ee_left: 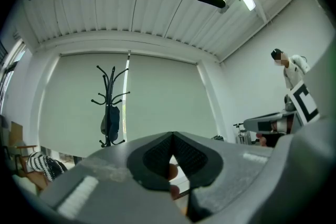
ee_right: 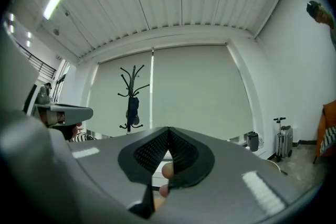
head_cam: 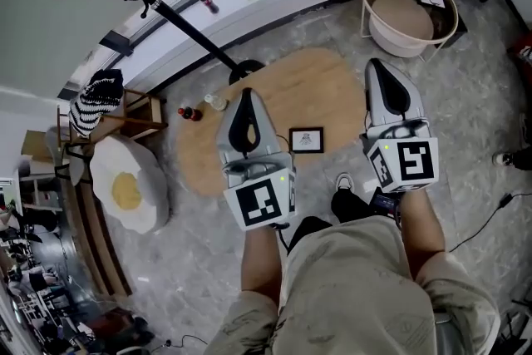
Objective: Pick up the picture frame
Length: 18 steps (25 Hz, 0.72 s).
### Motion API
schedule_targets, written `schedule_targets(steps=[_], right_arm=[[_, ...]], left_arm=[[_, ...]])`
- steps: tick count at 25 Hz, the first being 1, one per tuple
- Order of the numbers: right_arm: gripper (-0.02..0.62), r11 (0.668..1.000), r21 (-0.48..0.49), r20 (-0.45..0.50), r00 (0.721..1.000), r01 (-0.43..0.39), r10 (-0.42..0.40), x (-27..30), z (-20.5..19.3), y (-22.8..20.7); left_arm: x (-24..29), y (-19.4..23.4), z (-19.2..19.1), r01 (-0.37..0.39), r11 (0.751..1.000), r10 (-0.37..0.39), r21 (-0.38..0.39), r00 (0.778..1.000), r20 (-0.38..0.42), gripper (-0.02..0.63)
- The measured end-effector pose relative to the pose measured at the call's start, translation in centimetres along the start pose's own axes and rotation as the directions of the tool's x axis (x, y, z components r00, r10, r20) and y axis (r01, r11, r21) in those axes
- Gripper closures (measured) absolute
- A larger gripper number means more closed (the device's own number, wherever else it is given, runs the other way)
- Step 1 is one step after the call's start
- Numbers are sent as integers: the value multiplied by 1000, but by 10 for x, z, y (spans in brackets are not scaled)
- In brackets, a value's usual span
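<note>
One picture frame [head_cam: 306, 140]; two grippers [head_cam: 247, 96] [head_cam: 381, 67]; one coat stand [ee_left: 108, 89].

This is looking like a staged living room: a low oval wooden table [head_cam: 312, 87] is sitting on a grey marbled floor [head_cam: 465, 108], a fried-egg-shaped cushion [head_cam: 126, 185] is lying at its left, and a black coat stand [ee_left: 110, 107] is standing at the far side.

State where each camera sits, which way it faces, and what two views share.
Head view: on the person's head, looking steeply down at the wooden table and picture frame; it shows the person's shorts, left claw and right claw.
Left gripper view: rides the left claw, looking across the room at the coat rack and blind; its shut jaws fill the bottom.
Right gripper view: rides the right claw, facing the same way; its jaws are also shut.
Shared: both gripper views show the coat rack and blind.
</note>
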State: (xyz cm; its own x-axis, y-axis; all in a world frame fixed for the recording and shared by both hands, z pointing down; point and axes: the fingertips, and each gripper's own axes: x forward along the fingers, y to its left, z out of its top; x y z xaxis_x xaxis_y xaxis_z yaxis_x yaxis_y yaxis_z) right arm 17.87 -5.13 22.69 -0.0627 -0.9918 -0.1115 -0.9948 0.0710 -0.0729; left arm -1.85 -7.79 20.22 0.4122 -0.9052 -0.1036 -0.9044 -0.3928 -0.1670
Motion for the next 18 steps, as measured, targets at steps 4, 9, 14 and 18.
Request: schedule_targets(steps=[4,9,14,18], right_arm=[[593,1000,-1,-9,1000,-13,13,16,-3,-1],[594,1000,-6,-32,999,-20,20,39,-14,10],[592,1000,-17,-62,998,0,-1,59,-28,20],[594,1000,-12,-93,995,26,-27,76,-44,22]], left_arm=[[12,5,-5,-17,1000,17,-7,1000,-8,601],[26,23,-18,-19,1000,19,-15,999,-31,601],[47,37,-36,7,999,-9,-43,999,-49,601],[63,46,-52,38,996,-43,-74,997,-69,601]])
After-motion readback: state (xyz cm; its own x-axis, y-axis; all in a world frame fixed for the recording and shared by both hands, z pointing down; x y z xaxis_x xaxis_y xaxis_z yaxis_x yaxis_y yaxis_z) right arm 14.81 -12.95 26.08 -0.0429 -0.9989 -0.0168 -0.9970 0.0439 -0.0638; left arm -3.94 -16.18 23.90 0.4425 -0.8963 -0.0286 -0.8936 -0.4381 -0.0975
